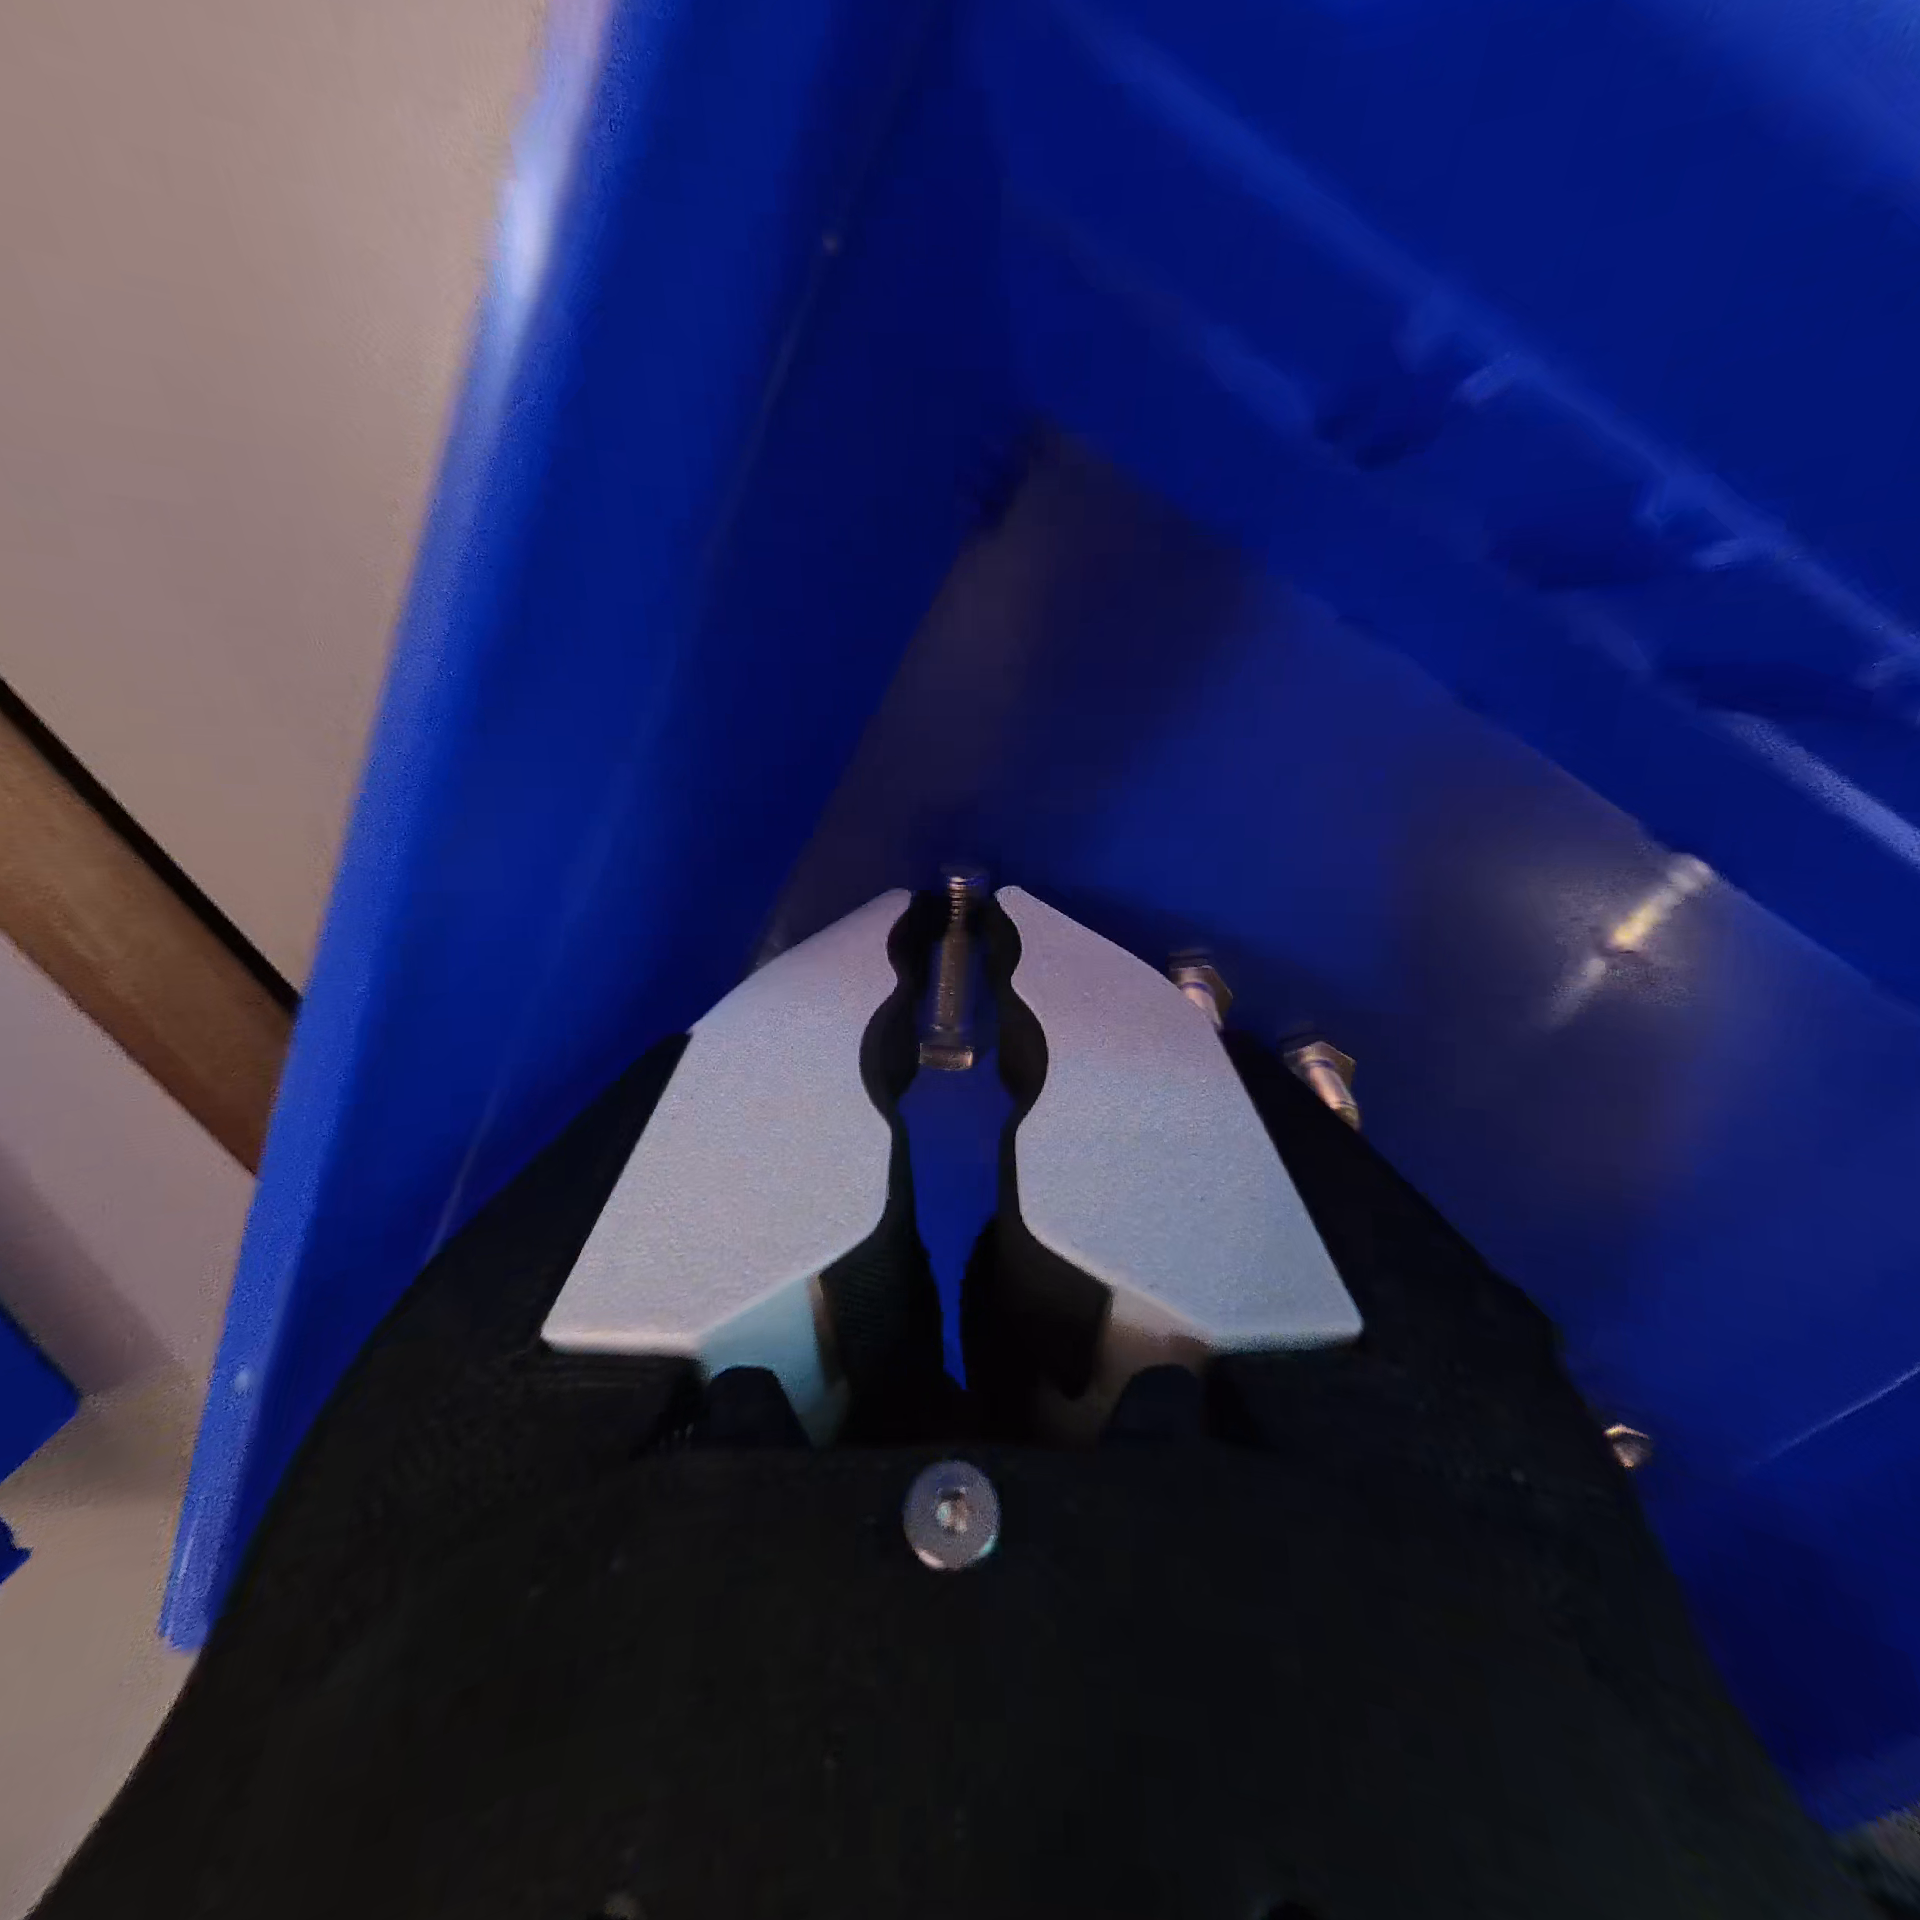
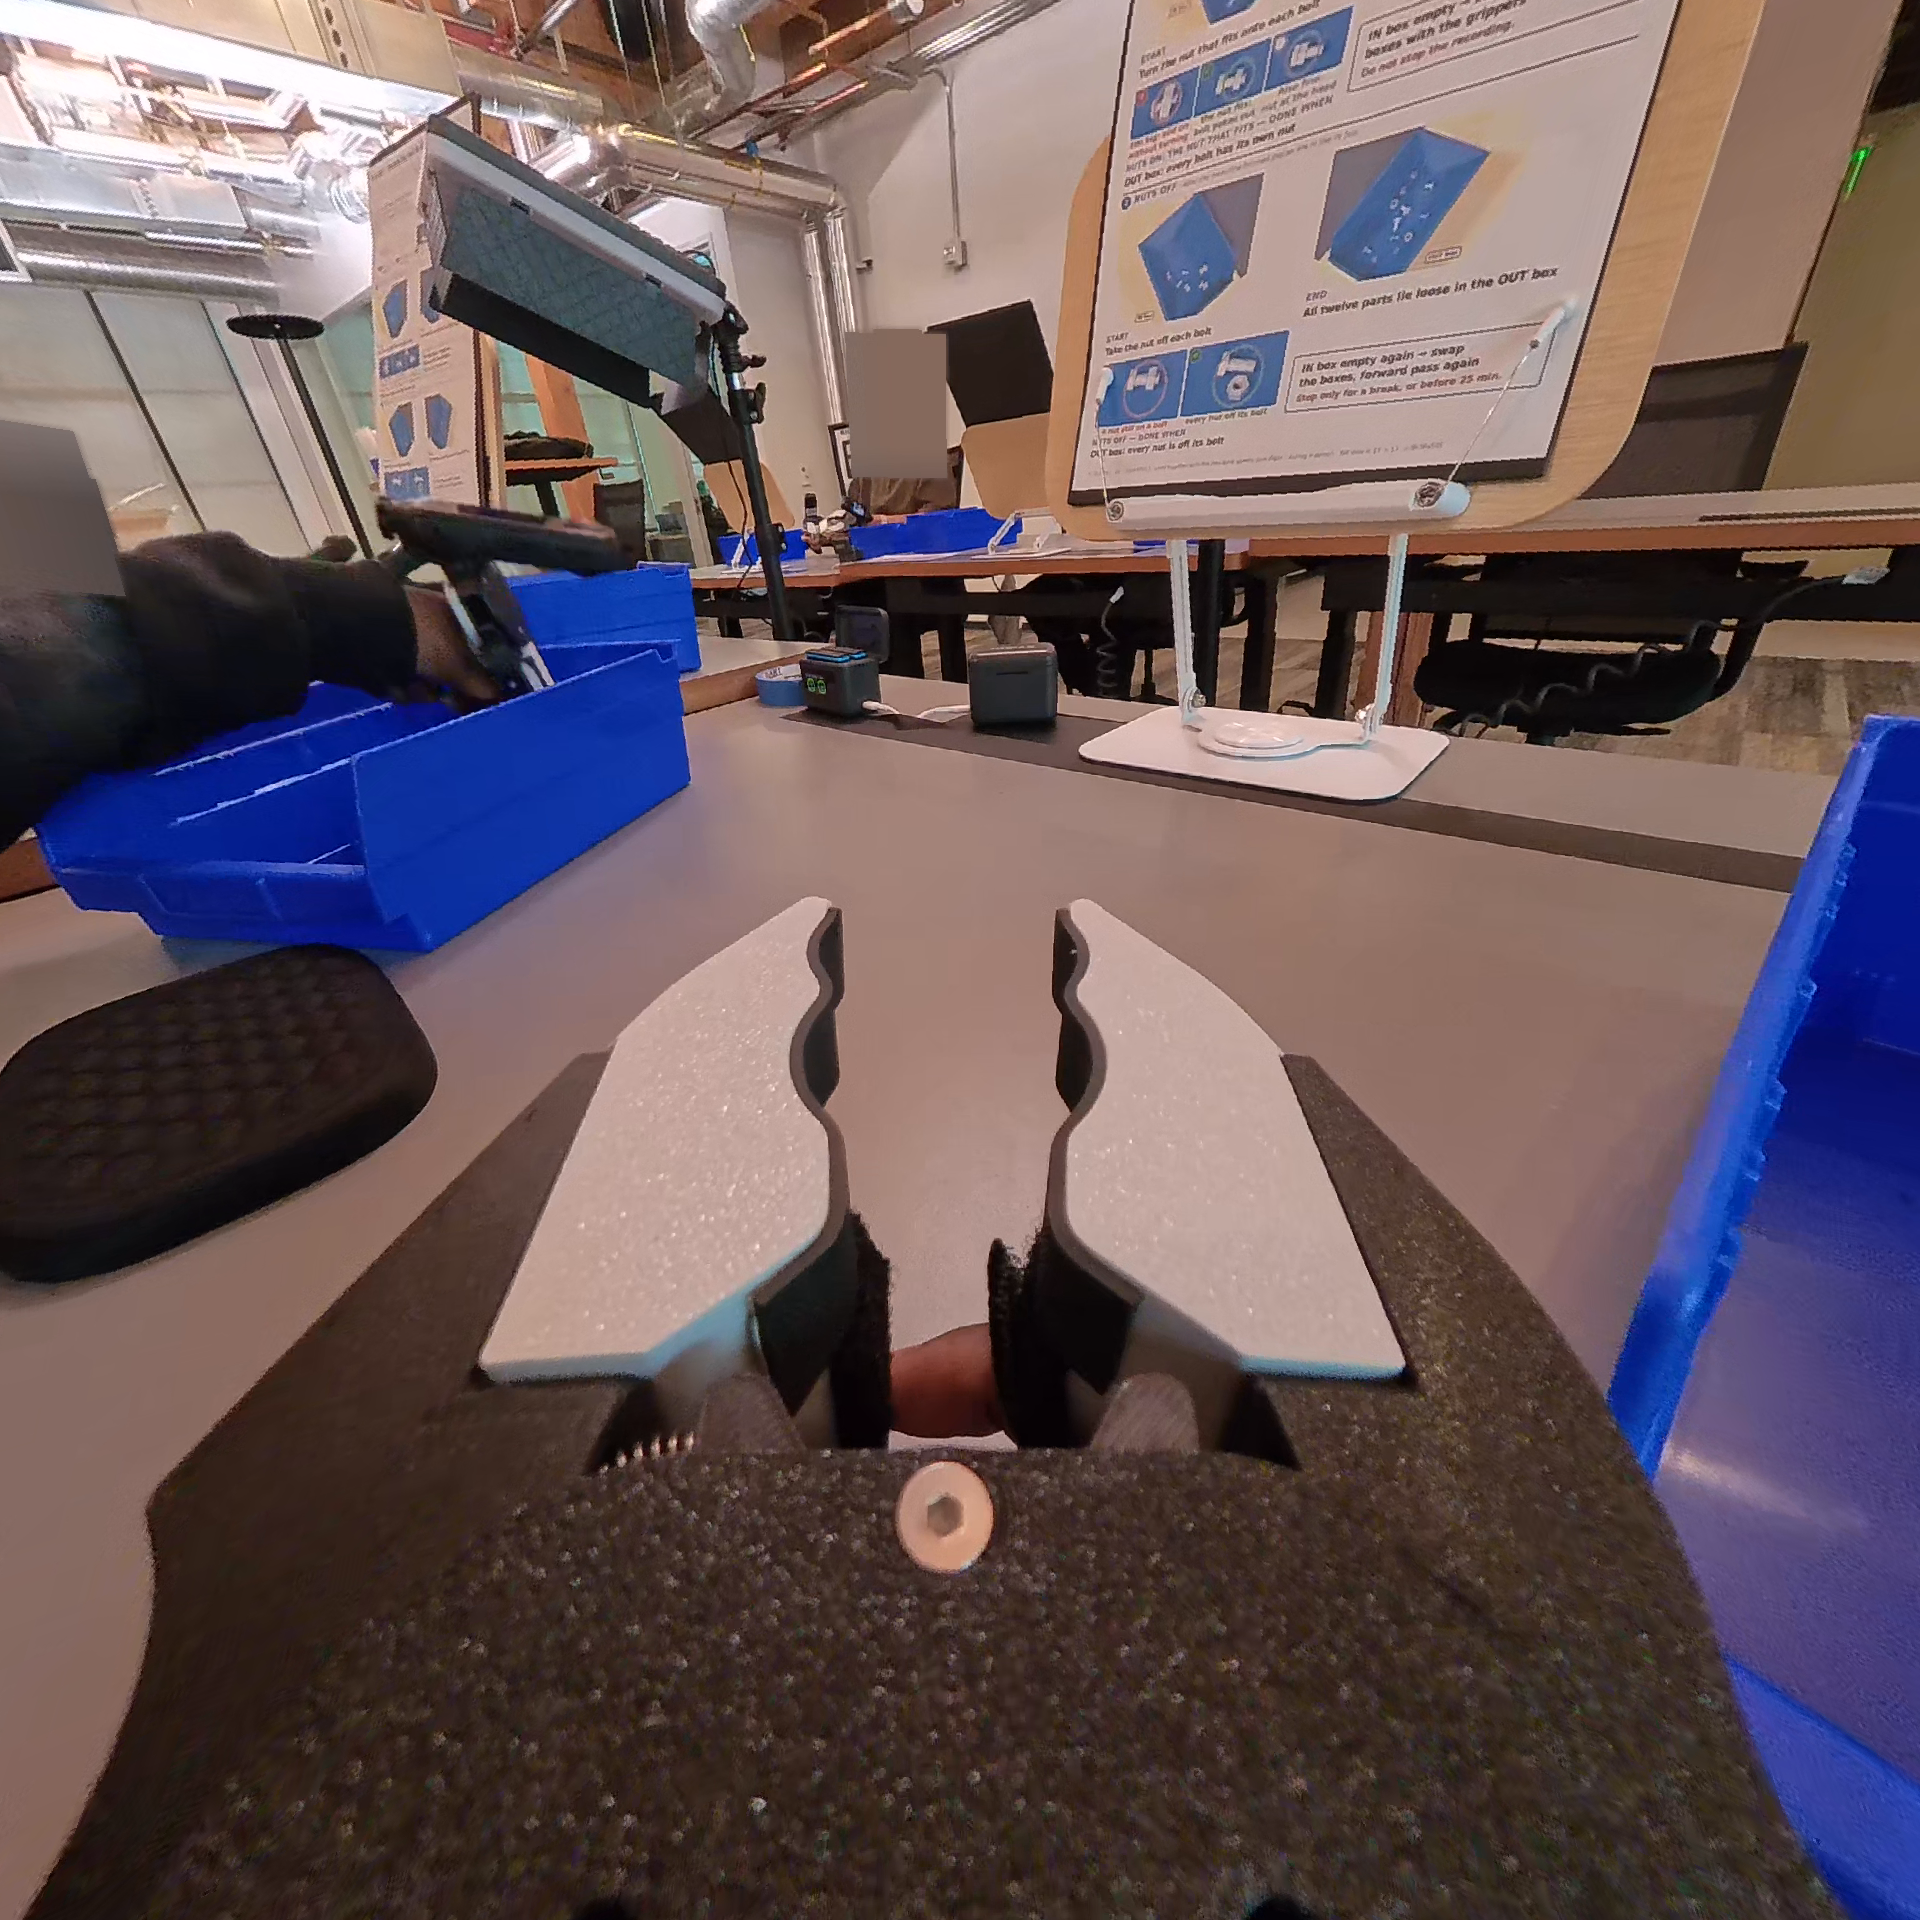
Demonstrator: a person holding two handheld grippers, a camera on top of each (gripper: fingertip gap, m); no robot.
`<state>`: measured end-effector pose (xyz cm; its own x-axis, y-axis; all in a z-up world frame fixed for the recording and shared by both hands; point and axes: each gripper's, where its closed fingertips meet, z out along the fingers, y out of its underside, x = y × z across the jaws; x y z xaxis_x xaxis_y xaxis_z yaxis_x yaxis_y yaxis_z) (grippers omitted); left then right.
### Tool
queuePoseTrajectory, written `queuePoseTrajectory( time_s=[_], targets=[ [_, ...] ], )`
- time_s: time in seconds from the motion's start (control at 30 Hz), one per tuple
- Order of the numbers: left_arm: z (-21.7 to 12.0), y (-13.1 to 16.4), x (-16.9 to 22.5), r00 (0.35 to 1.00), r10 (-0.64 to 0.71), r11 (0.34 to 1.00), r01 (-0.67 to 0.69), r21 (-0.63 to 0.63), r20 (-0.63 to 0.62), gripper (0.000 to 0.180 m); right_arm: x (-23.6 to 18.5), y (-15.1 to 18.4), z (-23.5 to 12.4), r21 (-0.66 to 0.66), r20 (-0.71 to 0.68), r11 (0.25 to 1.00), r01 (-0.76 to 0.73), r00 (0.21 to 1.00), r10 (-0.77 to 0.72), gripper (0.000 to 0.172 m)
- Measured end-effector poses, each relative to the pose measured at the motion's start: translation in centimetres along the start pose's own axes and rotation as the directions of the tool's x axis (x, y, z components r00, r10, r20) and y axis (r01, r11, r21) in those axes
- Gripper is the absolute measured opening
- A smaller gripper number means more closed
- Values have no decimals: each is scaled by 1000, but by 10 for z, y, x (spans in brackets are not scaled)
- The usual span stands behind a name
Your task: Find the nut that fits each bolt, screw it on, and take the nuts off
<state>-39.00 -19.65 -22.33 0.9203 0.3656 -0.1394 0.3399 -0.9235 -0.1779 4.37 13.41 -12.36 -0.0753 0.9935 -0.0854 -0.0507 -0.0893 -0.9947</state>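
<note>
A bare bolt (image 1: 948,987) is lying in the corner of the blue bin (image 1: 1351,727), its threaded end pointing into the corner and its hex head (image 1: 945,1055) toward the camera; no nut is showing on it. The left gripper (image 1: 951,904) is reaching into that corner with its fingers (image 1: 790,1091) drawn narrow around the shank; whether the pads are pressing on the bolt or merely flanking it cannot be told, since a dark gap is showing on both sides. Just to the right, along the bin floor, 2 more silvery fasteners (image 1: 1200,982) (image 1: 1320,1075) are lying partly behind the right finger, and a small hex piece, possibly a nut (image 1: 1626,1444), is sitting nearer the lower right edge of the bin. All are small and blurred, so thread sizes cannot be judged.

The right gripper (image 2: 940,935) is hovering over the open middle of the grey worktop (image 2: 1039,852) with its fingers (image 2: 707,1122) standing wide and holding nothing. At the worktop's left edge, the left gripper is dipping into the bin; a black pad (image 2: 187,1101) is lying in front of it. A second blue bin (image 2: 1787,1143) is standing at the right edge.

Judging from this, the task appears to be at an early step: a bolt is being picked, and matching, threading and unthreading of nuts appear to be largely remaining.
</note>
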Motion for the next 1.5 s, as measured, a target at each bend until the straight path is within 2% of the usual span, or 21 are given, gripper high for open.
queuePoseTrajectory(
  time_s=[0.03,0.13,0.23,0.3,0.37,0.5,0.57,0.63,0.7,0.77,0.83,0.93,1.03,1.13,1.5],
  targets=[
    [-8,-4,1,1000,-2,999,1,43,9,11,0,0,0,0,0,1000,0,1000,0,39],
    [-42,-22,7,999,-16,974,9,227,30,10,0,0,0,-3,1,1000,0,1000,0,39],
    [-89,-43,25,999,-36,883,18,470,29,10,0,0,0,-3,1,1000,-1,1000,1,39],
    [-125,-57,48,999,-36,774,30,632,-4,10,0,0,0,-1,0,1000,1,1000,-1,39],
    [-162,-67,80,998,-7,637,55,769,-65,10,0,1,0,-3,0,1000,3,1000,-3,38],
    [-212,-77,162,971,141,397,123,909,-193,10,0,1,1,-7,0,1000,5,1000,-5,38],
    [-225,-78,207,943,225,318,167,933,-245,10,0,1,1,-6,-1,1000,6,1000,-6,38],
    [-226,-78,251,913,296,282,199,938,-283,10,0,1,1,-6,-1,1000,7,1000,-7,38],
    [-216,-77,293,884,353,287,208,935,-305,10,-1,1,1,-6,0,1000,8,1000,-8,38],
    [-200,-77,332,846,402,322,227,919,-350,10,-1,1,1,-5,0,1000,9,1000,-9,38],
    [-175,-76,366,809,441,394,217,893,-390,10,-1,1,0,-3,1,1000,10,1000,-10,38],
    [-133,-77,394,788,459,497,157,854,-412,10,-1,0,0,0,2,1000,13,1000,-13,38],
    [-103,-76,407,774,469,576,96,811,-425,10,-2,-1,0,7,2,1000,19,1000,-19,37],
    [-86,-74,414,775,481,629,21,777,-411,10,-2,-1,-1,9,0,1000,17,1000,-17,37],
    [-57,-68,427,750,492,748,-104,656,-443,10,-2,-1,-1,13,0,1000,21,1000,-21,37]
  ],
)
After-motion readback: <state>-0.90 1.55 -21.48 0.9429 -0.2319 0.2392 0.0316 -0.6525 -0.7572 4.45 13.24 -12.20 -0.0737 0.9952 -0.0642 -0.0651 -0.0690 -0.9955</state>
